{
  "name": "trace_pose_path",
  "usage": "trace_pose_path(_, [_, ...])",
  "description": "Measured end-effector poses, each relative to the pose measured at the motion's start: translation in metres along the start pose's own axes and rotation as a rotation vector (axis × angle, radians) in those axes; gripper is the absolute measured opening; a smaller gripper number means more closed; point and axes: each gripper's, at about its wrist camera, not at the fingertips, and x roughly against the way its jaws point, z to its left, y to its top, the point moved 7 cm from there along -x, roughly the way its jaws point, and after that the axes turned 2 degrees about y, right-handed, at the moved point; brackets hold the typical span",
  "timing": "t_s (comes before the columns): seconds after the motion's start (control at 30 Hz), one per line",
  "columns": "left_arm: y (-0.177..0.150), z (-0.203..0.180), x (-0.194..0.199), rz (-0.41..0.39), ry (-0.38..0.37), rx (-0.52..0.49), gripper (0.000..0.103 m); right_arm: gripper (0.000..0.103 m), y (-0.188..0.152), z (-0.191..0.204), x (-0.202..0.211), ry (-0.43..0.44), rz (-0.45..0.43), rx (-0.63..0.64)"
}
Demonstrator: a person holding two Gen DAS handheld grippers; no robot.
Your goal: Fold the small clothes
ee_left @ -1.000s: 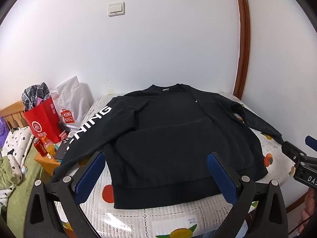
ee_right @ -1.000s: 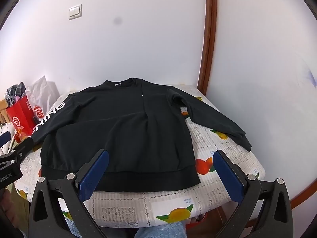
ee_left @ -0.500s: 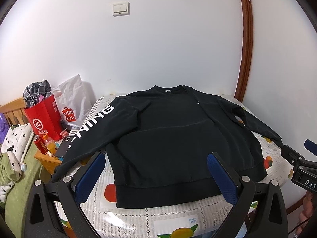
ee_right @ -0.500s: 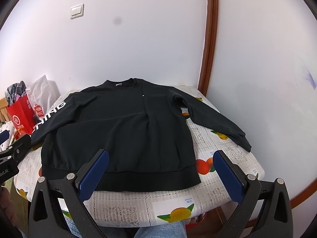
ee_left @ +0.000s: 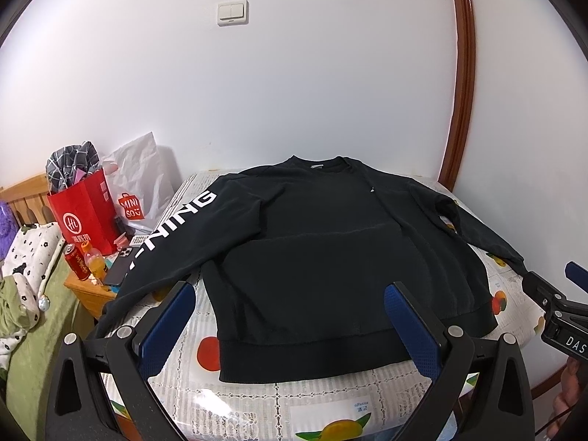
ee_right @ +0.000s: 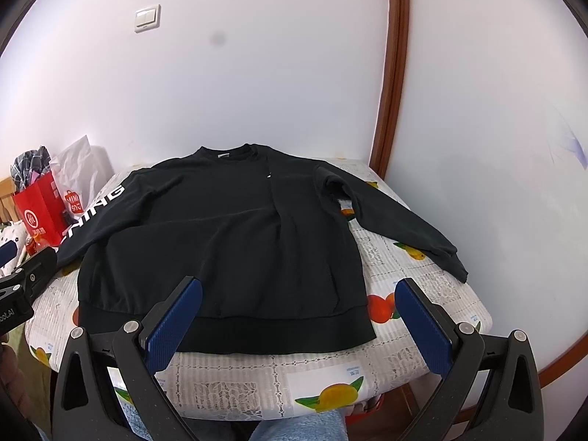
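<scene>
A black sweatshirt (ee_left: 312, 257) (ee_right: 220, 242) lies flat, front up, on a table with a fruit-print cloth (ee_left: 257, 400) (ee_right: 415, 275). Both sleeves are spread out; the left one carries white lettering (ee_left: 172, 228) and hangs off the table's left edge. My left gripper (ee_left: 290, 316) hovers open above the hem, near the table's front. My right gripper (ee_right: 299, 312) is open too, above the hem's right half. Neither holds anything. Each gripper shows at the edge of the other's view.
A red paper bag (ee_left: 86, 213) and a white shopping bag (ee_left: 141, 180) stand left of the table on a low wooden stand with cans, a bottle and a phone (ee_left: 119, 268). White walls and a brown door frame (ee_left: 459, 84) close the back and right. A person's jeans (ee_right: 294, 426) show below.
Both grippers have drifted slightly up and back, so the sweatshirt sits a little lower in each view. They stay open and the sweatshirt has not moved.
</scene>
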Motion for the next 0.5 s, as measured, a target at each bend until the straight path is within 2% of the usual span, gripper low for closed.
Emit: trace_pose_path(0.5, [-0.0007,0.0023,-0.0004,-0.001,-0.001,0.001,0.103,0.103,-0.0003,0.0028,-0.0002,-0.002,0.002,0.001])
